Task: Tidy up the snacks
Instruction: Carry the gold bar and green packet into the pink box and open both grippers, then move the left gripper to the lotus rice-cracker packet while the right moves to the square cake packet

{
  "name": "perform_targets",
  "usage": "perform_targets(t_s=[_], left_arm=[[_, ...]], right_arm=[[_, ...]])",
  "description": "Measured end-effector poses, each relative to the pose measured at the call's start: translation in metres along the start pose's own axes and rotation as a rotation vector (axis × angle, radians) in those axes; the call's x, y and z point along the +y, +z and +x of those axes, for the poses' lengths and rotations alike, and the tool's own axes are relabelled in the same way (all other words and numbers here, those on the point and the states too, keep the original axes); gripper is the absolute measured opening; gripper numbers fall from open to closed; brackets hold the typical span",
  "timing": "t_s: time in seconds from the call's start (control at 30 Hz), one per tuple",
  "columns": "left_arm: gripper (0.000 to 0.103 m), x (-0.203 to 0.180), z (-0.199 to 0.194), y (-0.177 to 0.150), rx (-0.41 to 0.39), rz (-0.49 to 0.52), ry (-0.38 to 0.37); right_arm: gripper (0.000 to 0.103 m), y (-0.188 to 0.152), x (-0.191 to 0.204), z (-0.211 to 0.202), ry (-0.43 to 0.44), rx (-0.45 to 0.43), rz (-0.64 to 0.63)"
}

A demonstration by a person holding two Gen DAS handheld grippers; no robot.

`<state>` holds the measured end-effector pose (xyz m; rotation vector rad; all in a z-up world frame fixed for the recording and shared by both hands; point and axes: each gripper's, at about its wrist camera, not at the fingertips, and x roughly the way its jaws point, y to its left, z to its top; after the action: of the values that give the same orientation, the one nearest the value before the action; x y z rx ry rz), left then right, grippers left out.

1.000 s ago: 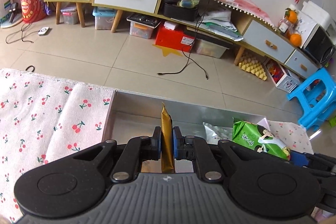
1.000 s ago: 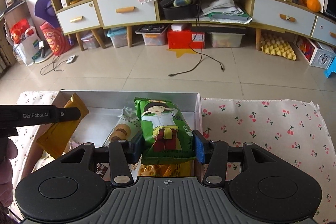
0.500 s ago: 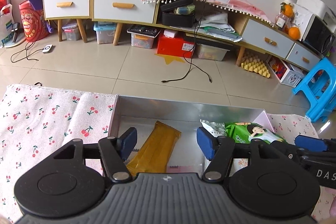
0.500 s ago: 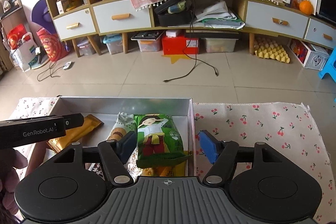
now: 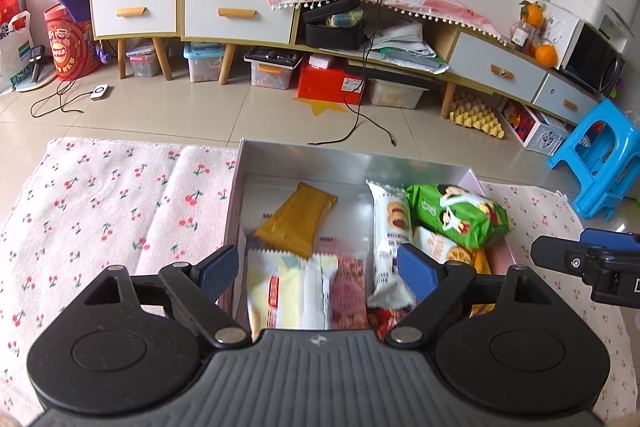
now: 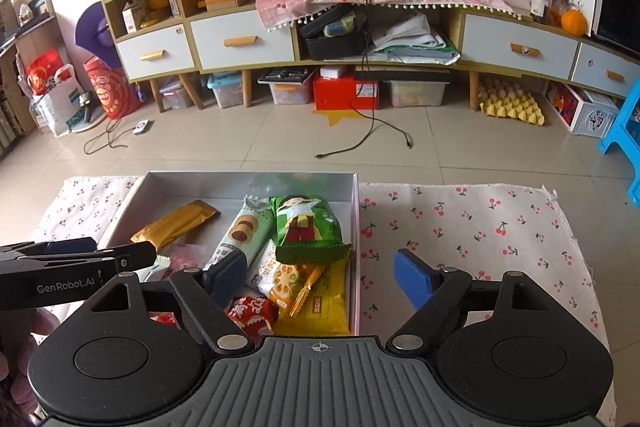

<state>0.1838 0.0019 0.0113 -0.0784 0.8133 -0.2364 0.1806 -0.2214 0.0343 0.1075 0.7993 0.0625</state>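
Silver-grey and shallow, the open box on the cherry-print cloth is the landmark here, and every snack in view lies inside it, which is presumably the point of the tidying. The golden-brown packet rests flat on the box floor toward its far left corner, apart from the others. The green packet with the cartoon figure lies against the box's right wall, stacked on the orange biscuit packets and the yellow packet beneath it; beside it, toward the box's middle, runs a long white cookie packet. At the box's near edge sit a pale yellow-and-white packet and a red sweet.

The left gripper hangs above the near left part of the box, its jaws having just been opening; they stand wide apart with nothing between the pads, the golden-brown packet lying well beyond them. The right gripper hovers over the box's near right corner, its jaws likewise just spread and empty, one finger outside the right wall over the cloth. I judge both packets set down and released, with no loose snack visible on the cloth around the box.
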Motion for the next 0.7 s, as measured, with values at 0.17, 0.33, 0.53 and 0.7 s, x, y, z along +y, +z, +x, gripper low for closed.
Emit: perform_targets(t_s=[0.17,0.33,0.53,0.7], left_arm=[[0.093,-0.003,-0.013,-0.012,0.012,0.03,0.012],[0.096,-0.004,-0.023,-0.026,0.031,0.051,0.018],[0.1,-0.009,-0.029,-0.036,0.075,0.085,0.051],[0.102,-0.013,-0.031,-0.049,0.109,0.095,0.067]], right_arm=[[0.084,-0.015,0.006,-0.015,0.017,0.013,-0.011],[0.086,-0.03,0.012,-0.028,0.032,0.023,-0.031],[0.088,-0.047,0.015,-0.041,0.043,0.047,-0.026],[0.092,-0.062,0.012,-0.046,0.052,0.056,-0.025]])
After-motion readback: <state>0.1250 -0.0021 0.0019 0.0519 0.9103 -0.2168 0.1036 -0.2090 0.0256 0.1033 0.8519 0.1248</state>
